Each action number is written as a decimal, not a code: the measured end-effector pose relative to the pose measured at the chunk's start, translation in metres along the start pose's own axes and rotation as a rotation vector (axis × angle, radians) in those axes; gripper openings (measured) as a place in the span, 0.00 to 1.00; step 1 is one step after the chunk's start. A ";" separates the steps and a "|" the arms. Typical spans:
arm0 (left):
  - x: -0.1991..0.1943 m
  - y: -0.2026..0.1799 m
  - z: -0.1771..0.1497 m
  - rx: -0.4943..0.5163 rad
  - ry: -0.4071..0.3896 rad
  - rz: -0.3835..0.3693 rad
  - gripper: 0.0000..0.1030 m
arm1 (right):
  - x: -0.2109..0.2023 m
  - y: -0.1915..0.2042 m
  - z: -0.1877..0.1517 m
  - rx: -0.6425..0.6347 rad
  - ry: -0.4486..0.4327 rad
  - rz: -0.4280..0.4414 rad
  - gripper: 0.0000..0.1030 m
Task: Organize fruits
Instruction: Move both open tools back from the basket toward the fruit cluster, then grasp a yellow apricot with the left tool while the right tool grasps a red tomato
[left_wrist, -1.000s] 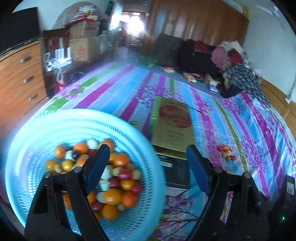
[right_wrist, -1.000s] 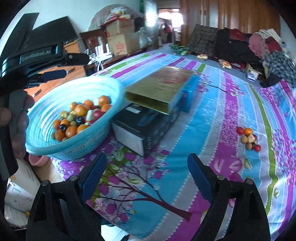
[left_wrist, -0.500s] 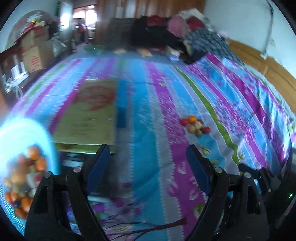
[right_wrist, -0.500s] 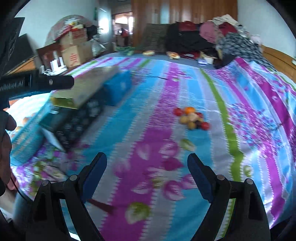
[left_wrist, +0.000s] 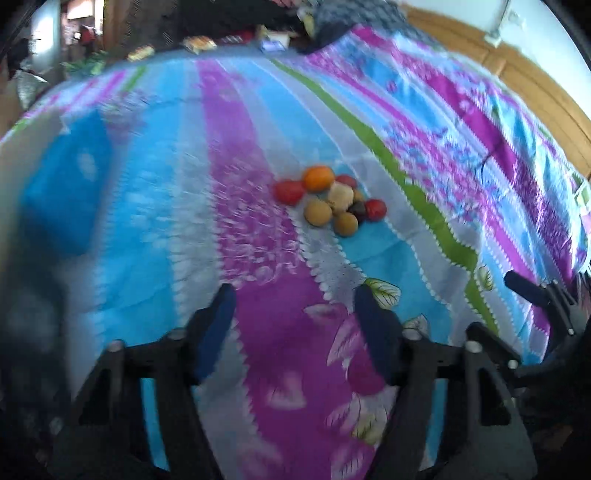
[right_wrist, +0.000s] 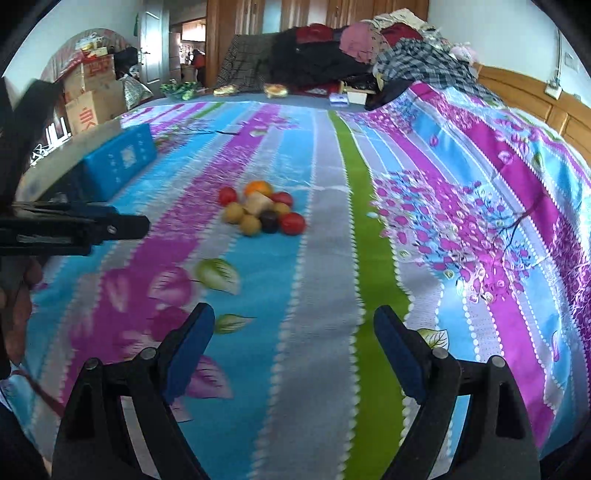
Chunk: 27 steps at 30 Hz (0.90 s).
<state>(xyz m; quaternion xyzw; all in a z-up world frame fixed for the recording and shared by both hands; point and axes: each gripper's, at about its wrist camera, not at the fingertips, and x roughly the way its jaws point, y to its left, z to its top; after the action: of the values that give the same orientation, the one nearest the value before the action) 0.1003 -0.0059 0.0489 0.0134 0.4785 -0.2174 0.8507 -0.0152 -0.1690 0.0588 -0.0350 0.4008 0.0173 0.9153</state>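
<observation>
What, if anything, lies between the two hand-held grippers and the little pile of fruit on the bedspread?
Nothing visible. Only bare bedspread lies between the open left hand-held gripper, the open right hand-held gripper and the fruit pile. The blue box sits off to the left, clear of both paths.

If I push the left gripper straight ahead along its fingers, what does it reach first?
Probably the bedsheet first. The left gripper is open, empty and angled down at bare cloth. The small fruit pile lies farther on, slightly right of its line. The view is blurred, so depth is uncertain.
</observation>
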 end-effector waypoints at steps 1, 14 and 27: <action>0.011 -0.001 0.002 0.006 0.008 -0.001 0.51 | 0.005 -0.005 -0.002 0.015 0.007 0.006 0.84; 0.074 -0.011 0.037 0.069 -0.033 -0.061 0.47 | 0.039 -0.029 -0.013 0.111 0.063 0.055 0.81; 0.070 0.002 0.027 -0.035 -0.046 -0.100 0.26 | 0.064 -0.039 0.020 0.104 0.038 0.172 0.58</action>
<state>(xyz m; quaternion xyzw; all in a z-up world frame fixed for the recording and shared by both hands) 0.1537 -0.0350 0.0057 -0.0303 0.4627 -0.2515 0.8495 0.0449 -0.2059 0.0274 0.0468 0.4202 0.0742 0.9032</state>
